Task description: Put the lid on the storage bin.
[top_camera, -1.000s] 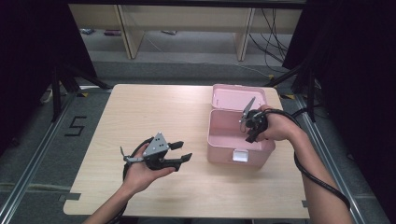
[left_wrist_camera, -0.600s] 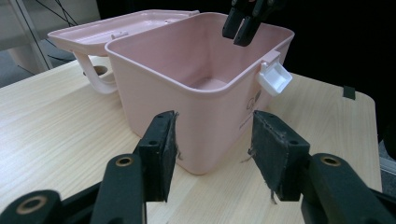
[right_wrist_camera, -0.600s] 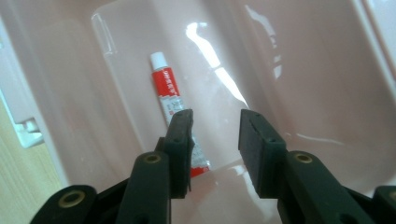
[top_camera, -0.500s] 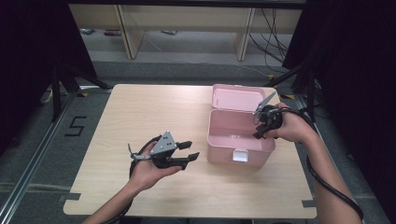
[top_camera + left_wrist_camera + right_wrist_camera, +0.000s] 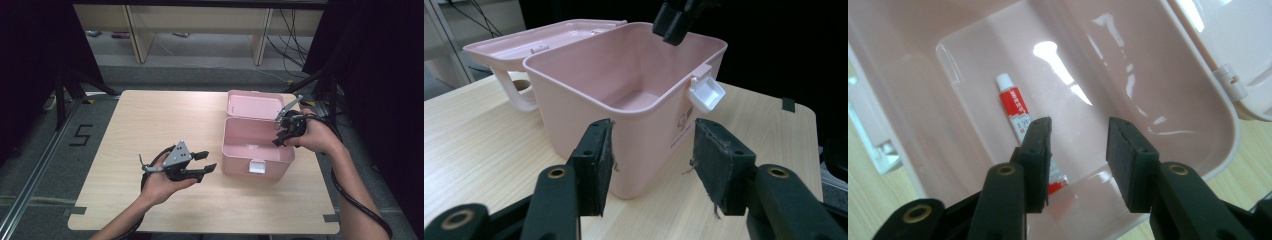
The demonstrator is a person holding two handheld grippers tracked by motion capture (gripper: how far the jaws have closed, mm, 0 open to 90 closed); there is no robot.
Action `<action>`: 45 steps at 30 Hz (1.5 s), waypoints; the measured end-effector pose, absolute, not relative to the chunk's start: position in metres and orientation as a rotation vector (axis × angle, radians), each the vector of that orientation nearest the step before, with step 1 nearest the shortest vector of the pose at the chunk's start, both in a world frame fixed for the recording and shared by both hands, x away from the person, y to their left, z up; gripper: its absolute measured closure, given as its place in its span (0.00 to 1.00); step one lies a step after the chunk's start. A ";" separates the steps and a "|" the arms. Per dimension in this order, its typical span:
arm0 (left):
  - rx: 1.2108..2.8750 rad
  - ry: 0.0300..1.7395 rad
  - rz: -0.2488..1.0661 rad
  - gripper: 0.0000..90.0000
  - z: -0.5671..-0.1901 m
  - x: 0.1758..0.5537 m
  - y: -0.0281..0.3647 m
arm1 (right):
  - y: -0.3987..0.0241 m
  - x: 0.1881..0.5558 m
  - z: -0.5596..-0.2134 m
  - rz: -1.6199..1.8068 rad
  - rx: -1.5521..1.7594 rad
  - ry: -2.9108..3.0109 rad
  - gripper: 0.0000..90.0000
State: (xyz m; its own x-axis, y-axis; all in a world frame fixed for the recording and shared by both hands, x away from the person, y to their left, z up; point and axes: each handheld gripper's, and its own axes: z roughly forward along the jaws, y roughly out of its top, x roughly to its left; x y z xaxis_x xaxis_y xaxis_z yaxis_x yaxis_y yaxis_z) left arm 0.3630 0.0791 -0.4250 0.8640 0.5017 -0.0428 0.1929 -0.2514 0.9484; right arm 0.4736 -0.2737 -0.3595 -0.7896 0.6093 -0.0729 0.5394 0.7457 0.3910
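Right claw (image 5: pixel 1075 160) over tube (image 5: pixel 1018 112), box (image 5: pixel 1208 165)

left hand-held gripper (image 5: pixel 651 165), jaws closing on nothing, faces the open pink box (image 5: pixel 624 100) on the table (image 5: pixel 479 145).

High view looks forward-down over the table (image 5: pixel 150 125). Left gripper view faces the pink box (image 5: pixel 634 100) side-on, close. Right gripper view looks down into it. All share the box.

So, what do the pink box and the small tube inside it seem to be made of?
Pink box: probably moulded plastic, smooth and glossy; light reflects on its inner walls, and the corners are rounded.
Tube: red and white with a white cap; plastic or coated metal, I cannot tell.
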 end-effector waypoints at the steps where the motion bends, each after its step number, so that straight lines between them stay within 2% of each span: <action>1: 1.826 0.513 0.321 0.59 -0.426 0.363 0.077 | -0.274 0.476 -0.359 0.522 0.917 2.748 0.71; 6: 1.831 0.476 0.305 0.71 -0.427 0.364 0.067 | -0.277 0.484 -0.357 0.557 0.981 2.706 0.74; 9: 1.853 0.519 0.253 0.82 -0.427 0.365 0.061 | -0.278 0.486 -0.354 0.592 1.016 2.679 0.78; 16: 1.829 0.491 0.249 0.99 -0.426 0.362 0.049 | -0.281 0.490 -0.344 0.604 1.123 2.621 0.94; 23: 1.823 0.416 0.263 0.99 -0.428 0.362 0.035 | -0.282 0.501 -0.336 0.603 1.230 2.551 1.00; 40: 1.812 0.351 0.252 1.00 -0.444 0.375 -0.012 | -0.308 0.554 -0.342 0.632 1.573 2.235 0.95; 45: 1.825 0.314 0.265 0.99 -0.445 0.375 -0.024 | -0.313 0.571 -0.346 0.636 1.582 2.183 0.95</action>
